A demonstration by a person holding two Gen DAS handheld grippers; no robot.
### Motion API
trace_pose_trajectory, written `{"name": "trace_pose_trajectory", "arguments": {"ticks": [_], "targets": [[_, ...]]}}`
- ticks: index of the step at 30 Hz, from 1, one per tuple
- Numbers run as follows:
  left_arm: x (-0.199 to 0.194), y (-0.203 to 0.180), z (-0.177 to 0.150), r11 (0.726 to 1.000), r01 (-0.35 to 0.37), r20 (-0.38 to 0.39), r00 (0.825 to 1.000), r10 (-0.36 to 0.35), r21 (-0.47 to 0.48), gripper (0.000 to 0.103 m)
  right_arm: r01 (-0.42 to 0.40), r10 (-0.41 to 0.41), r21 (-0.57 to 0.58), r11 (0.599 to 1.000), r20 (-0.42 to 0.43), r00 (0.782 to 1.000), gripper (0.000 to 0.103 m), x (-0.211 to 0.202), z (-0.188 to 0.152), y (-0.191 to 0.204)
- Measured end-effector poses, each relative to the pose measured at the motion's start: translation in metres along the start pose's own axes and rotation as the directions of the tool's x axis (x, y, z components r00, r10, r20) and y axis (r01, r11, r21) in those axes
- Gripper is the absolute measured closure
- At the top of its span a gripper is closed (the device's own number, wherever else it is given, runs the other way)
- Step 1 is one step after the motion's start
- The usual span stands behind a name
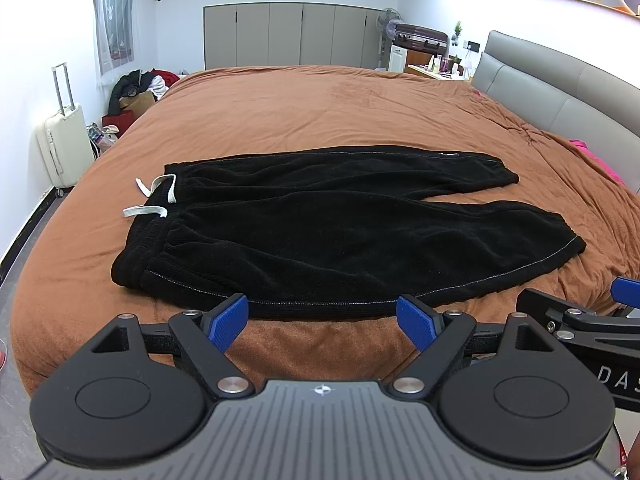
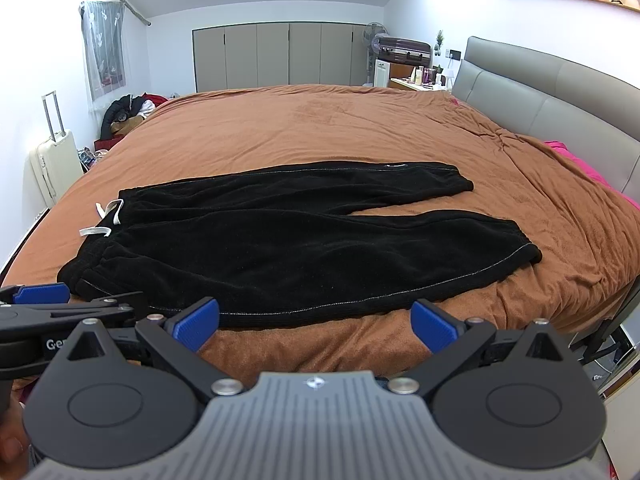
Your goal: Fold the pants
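Left wrist view: the left gripper [image 1: 322, 322] hangs spread wide, empty, at the near bed edge, the right gripper [image 2: 316, 326] likewise released beside it. Just beyond lie black fleece pants [image 1: 332, 228] flat on the brown bedspread [image 1: 320, 108], white drawstring [image 1: 154, 200] at left, legs reaching right toward the grey headboard [image 1: 560, 80].

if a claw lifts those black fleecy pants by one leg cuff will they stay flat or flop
The black plush pants would probably flop: they lie limp with soft wrinkles on the brown bed cover, so the rest should drag and hang. The thick pile looks grippy, not slippery, against the blue pads. The white drawstring lies loose and would likely dangle.
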State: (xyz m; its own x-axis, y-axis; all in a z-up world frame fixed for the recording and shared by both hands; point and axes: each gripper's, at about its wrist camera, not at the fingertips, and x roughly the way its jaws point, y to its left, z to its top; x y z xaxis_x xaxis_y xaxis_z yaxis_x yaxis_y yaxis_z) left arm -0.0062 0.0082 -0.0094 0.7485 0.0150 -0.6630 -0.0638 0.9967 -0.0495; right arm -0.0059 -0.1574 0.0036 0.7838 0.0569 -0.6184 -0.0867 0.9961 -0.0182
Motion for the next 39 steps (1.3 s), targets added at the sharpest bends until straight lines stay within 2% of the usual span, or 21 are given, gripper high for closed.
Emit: {"name": "trace_pose_trajectory", "arguments": {"ticks": [28, 32, 36, 39], "targets": [[0.001, 0.002, 0.002, 1.0, 0.005, 0.002, 1.0, -0.005, -0.002, 0.005, -0.007, 0.007, 0.002, 1.0, 0.002, 1.0, 0.005, 0.003, -0.001, 0.0], [0.011, 0.009, 0.005, 0.998, 0.046, -0.015, 0.999, -0.046, -0.034, 0.005, -0.022, 0.022, -0.003, 1.0, -0.01, 1.0, 0.005, 0.01, 0.0, -0.003], [0.023, 0.008, 0.007, 0.999, 0.044, 0.0, 0.999, -0.044, 0.006, 0.005, -0.021, 0.021, 0.011, 1.0, 0.008, 1.0, 0.005, 0.018, 0.004, -0.012], [0.041, 0.019, 0.004, 0.999, 0.048, -0.037, 0.998, -0.049, -0.026, 0.005, -0.017, 0.015, 0.058, 0.998, 0.032, 0.999, 0.005, 0.03, 0.004, -0.03]]}}
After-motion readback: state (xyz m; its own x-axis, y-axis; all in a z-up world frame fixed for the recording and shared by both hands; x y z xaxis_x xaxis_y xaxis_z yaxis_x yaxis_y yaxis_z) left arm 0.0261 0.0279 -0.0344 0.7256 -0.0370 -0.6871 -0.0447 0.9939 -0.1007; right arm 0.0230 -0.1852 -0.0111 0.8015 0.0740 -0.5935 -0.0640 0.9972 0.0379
